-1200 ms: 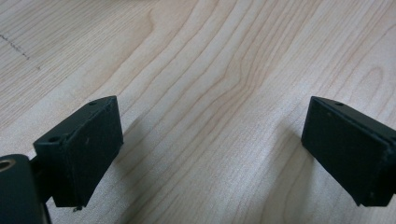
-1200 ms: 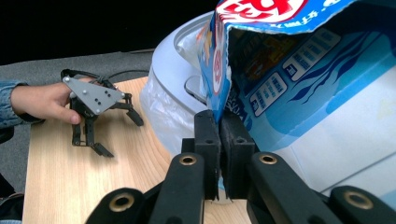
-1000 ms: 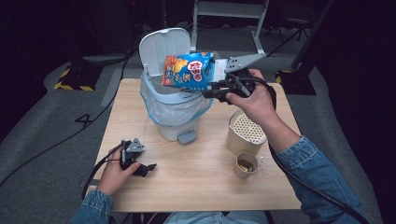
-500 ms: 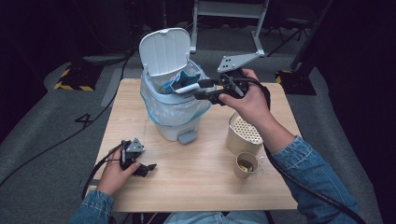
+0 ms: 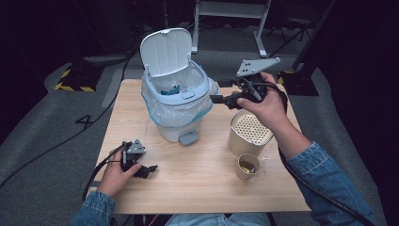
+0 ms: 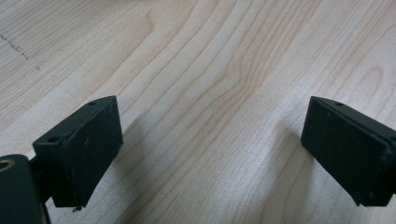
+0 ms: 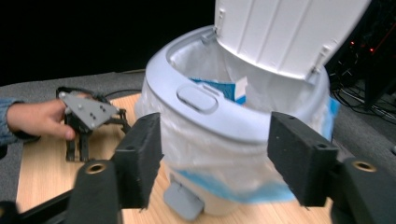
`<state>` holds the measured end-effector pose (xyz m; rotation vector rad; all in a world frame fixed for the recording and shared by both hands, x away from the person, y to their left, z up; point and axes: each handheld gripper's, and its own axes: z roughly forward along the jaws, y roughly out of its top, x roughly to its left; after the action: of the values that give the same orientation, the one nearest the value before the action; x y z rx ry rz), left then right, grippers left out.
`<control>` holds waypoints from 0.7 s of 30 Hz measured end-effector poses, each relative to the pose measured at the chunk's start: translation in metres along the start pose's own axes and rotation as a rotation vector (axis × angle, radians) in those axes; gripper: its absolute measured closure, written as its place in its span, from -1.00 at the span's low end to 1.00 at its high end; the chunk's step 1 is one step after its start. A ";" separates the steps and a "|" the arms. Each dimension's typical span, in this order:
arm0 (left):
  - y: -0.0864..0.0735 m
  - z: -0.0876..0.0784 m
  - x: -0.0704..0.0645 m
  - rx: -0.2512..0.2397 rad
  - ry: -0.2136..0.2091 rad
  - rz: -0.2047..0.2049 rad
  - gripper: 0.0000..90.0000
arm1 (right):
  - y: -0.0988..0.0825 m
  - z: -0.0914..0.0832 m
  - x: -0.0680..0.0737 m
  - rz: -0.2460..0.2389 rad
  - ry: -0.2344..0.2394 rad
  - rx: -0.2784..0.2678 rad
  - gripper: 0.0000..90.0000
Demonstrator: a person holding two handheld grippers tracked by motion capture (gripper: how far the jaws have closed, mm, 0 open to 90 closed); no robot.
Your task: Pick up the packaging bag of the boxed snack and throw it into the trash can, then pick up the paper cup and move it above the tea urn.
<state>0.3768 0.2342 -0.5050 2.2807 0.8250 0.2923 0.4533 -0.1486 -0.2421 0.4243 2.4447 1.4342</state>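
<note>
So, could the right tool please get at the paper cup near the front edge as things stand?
Probably yes: the right tool is open and empty, and the paper cup stands uncovered below that forearm, beside the perforated canister.

— What's the person wearing?

— Blue denim sleeves on both arms, cuffs at the wrists.

— And the tools?

— The right gripper is black, with a grey three-cornered plate on top, dotted with small holes. The left gripper is black too, with a smaller grey plate.

— Cables?

— A black cable trails from each. Up close, the fingers are blocky black pads, with brass-coloured screw sockets behind them.
</note>
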 end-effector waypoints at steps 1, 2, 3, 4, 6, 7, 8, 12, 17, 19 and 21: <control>0.000 0.000 0.000 0.000 0.000 0.000 -0.88 | -0.003 -0.004 -0.002 0.000 -0.002 0.004 -0.27; 0.000 0.000 0.000 -0.001 -0.001 0.000 -0.88 | -0.011 -0.013 -0.004 0.006 -0.009 0.006 -0.32; 0.000 0.000 0.000 -0.001 -0.001 0.000 -0.88 | -0.011 -0.013 -0.004 0.006 -0.009 0.006 -0.32; 0.000 0.000 0.000 0.000 0.000 0.000 -0.88 | -0.018 -0.022 -0.007 0.020 -0.019 0.010 -0.39; 0.000 0.000 0.000 0.000 0.000 0.000 -0.88 | -0.026 -0.030 -0.009 0.026 -0.020 0.017 -0.41; 0.000 0.000 0.000 0.000 0.000 0.000 -0.88 | -0.030 -0.034 -0.009 0.032 -0.024 0.020 -0.42; 0.000 0.000 0.000 0.000 0.000 0.000 -0.88 | -0.030 -0.034 -0.009 0.032 -0.024 0.020 -0.42; 0.000 0.000 0.000 0.000 0.000 0.000 -0.88 | -0.044 -0.050 -0.011 0.052 -0.038 0.016 -0.44; 0.001 0.001 0.000 -0.001 0.001 -0.005 -0.89 | -0.062 -0.070 -0.007 0.077 -0.049 0.017 -0.45; 0.001 0.001 0.000 0.000 0.002 -0.004 -0.90 | -0.076 -0.079 -0.003 0.084 -0.059 0.025 -0.45; 0.001 0.001 0.000 0.000 0.002 -0.004 -0.90 | -0.082 -0.082 -0.001 0.087 -0.060 0.027 -0.45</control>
<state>0.3780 0.2330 -0.5053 2.2785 0.8304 0.2925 0.4136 -0.2524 -0.2749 0.5780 2.4280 1.4031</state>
